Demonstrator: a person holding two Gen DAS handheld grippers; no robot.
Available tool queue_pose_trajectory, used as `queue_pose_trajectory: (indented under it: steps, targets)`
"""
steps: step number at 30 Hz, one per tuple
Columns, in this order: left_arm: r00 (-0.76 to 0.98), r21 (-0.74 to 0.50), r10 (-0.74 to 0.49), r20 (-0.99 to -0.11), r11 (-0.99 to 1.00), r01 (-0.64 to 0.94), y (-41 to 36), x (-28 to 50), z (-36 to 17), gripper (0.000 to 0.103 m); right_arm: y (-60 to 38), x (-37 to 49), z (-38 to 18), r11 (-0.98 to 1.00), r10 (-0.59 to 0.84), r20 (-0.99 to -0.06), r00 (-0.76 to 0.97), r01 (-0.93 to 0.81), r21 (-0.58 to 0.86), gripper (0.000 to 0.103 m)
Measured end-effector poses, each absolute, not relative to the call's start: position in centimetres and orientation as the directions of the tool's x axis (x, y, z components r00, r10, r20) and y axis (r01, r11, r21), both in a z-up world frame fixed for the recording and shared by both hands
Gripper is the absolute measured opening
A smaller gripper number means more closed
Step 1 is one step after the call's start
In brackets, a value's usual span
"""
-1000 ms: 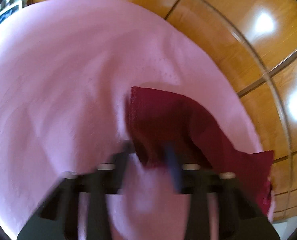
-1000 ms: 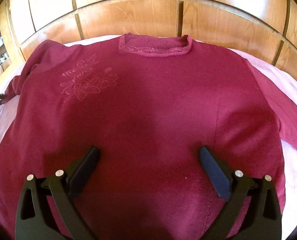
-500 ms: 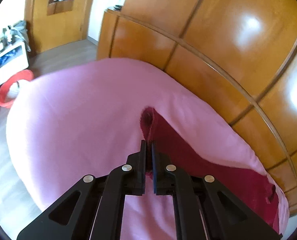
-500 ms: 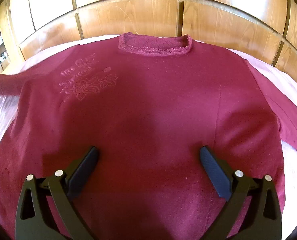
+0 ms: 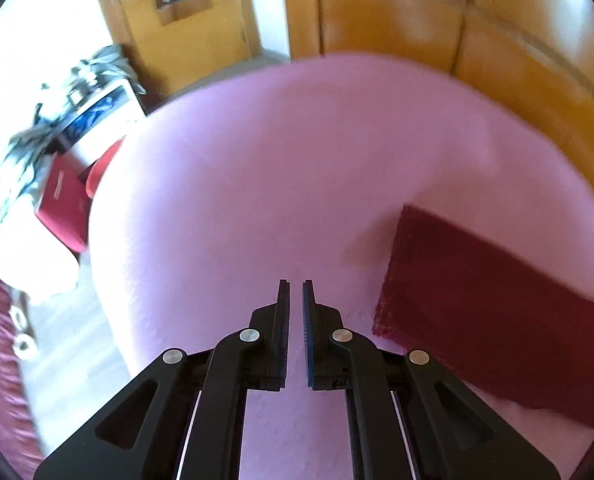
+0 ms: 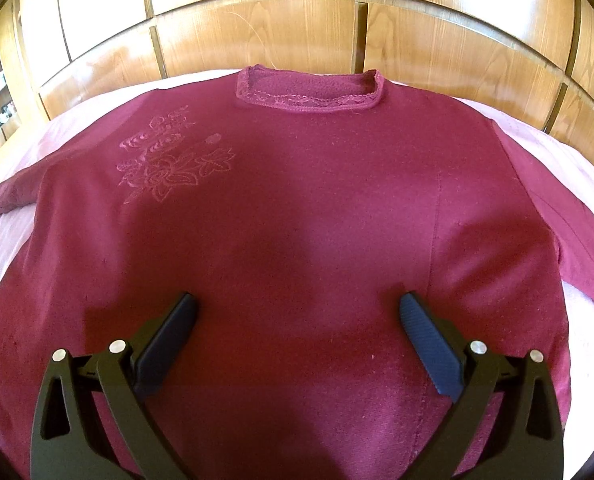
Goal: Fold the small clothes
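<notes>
A maroon long-sleeved top [image 6: 297, 208] lies flat, front up, on the pink bedsheet [image 6: 569, 152], neckline [image 6: 309, 94] at the far side and a flower embroidery [image 6: 169, 164] on its left chest. My right gripper [image 6: 297, 304] hovers open over the lower front of the top, with nothing between its fingers. In the left wrist view one sleeve [image 5: 477, 300] lies flat on the pink sheet [image 5: 297, 184] at the right. My left gripper [image 5: 295, 286] is shut and empty, just left of that sleeve's cuff and clear of it. The same sleeve end [image 6: 13, 196] shows at the far left of the right wrist view.
Wooden panels [image 6: 257, 20] rise behind the bed. The bed's left edge drops to the floor, where a red basin [image 5: 101, 168], a red box [image 5: 63, 208] and cluttered furniture [image 5: 77, 92] stand. A wooden door [image 5: 185, 20] is beyond.
My left gripper held the sleeve cuff pinched and drew it outward; now the sleeve lies flat on the sheet and the gripper has pulled away to its left, empty. The right gripper stayed put.
</notes>
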State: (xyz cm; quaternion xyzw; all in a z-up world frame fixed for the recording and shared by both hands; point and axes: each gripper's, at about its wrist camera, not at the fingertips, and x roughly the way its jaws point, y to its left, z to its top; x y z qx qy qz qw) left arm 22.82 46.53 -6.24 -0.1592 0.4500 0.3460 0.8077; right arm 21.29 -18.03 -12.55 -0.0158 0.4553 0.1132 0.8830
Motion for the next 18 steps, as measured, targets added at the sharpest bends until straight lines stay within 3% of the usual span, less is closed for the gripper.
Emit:
queue_pose_trajectory:
  steps: [3, 5, 7, 11, 15, 18]
  targets:
    - [0.525, -0.020, 0.379, -0.762, 0.797, -0.604, 42.9, 22.0, -3.9, 0.004, -18.0, 21.2, -12.5, 0.974, 0.185, -0.808, 0.560, -0.215, 0.074, 0.101]
    - [0.573, 0.030, 0.348, -0.742, 0.871, -0.490, 39.0, 23.1, -3.6, 0.012, -18.0, 21.3, -12.5, 0.974, 0.186, -0.808, 0.559, -0.216, 0.075, 0.101]
    - [0.575, 0.077, 0.317, -0.754, 0.912, -0.403, 36.0, 24.6, -4.7, 0.013, -18.0, 21.2, -12.5, 0.973, 0.186, -0.808, 0.559, -0.216, 0.074, 0.101]
    - [0.403, 0.117, 0.315, -0.859, 0.888, -0.445, 35.7, 28.3, -10.0, 0.013, -18.0, 21.3, -12.6, 0.973, 0.185, -0.808, 0.559, -0.217, 0.072, 0.101]
    - [0.367, 0.129, 0.358, -0.859, 0.844, -0.520, 36.1, 29.8, -10.1, 0.013, -18.1, 21.4, -12.6, 0.973, 0.186, -0.808, 0.559, -0.218, 0.073, 0.101]
    - [0.458, 0.000, 0.254, -0.852, 0.874, -0.486, 34.8, 29.0, -8.0, 0.013, -18.1, 21.4, -12.7, 0.973, 0.190, -0.807, 0.560, -0.218, 0.078, 0.101]
